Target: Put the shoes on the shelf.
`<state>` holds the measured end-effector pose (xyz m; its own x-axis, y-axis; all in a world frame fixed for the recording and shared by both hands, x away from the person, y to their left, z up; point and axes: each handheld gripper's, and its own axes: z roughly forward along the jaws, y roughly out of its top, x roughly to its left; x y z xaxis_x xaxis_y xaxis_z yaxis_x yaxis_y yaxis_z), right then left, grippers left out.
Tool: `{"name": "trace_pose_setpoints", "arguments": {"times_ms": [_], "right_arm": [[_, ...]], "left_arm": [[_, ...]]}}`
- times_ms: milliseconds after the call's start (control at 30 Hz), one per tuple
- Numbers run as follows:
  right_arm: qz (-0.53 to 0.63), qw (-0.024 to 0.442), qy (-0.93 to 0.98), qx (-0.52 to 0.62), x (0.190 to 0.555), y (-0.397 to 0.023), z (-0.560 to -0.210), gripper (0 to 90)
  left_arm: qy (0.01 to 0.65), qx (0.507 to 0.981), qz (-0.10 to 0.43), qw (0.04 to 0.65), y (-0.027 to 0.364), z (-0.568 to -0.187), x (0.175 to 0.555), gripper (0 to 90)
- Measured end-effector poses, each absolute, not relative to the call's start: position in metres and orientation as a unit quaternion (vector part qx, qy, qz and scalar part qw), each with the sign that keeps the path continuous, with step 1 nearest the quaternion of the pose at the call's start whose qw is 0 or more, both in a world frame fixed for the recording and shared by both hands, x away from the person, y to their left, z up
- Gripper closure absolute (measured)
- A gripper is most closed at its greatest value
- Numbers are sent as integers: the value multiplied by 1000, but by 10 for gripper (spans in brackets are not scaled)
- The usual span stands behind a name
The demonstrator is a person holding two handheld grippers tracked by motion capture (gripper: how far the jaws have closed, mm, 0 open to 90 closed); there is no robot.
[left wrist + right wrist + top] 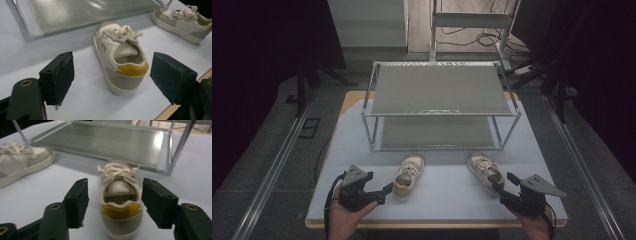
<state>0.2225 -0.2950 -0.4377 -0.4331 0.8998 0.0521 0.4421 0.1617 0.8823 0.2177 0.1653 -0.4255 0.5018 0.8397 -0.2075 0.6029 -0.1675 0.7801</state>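
We hold the left gripper (388, 190) spread behind the left sneaker (408, 175), and the right gripper (504, 184) spread around the right sneaker's (484, 171) heel, untouched; both sneakers sit on the table (447, 197) before the shoe rack (439, 107).

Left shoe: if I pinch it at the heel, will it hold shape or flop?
The left shoe is small with a thick sole, so probably light. Its padded yellow heel collar may squash somewhat between the left gripper pads. The loose laces will likely dangle.

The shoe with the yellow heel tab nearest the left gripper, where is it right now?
In the high view the left shoe lies on the table in front of the shelf rack, just ahead of the open left gripper, toe toward the rack.
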Motion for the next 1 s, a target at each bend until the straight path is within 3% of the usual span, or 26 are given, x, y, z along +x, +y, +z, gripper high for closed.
{"name": "trace_pose_setpoints", "arguments": {"times_ms": [500, 1000], "right_arm": [[418, 226, 728, 494, 236, -303, -452, 232], [389, 210, 739, 509, 250, -297, -467, 161]], "left_arm": [[465, 778, 128, 402, 136, -441, 222, 102], [486, 789, 137, 351, 107, -468, 245, 46]]}}
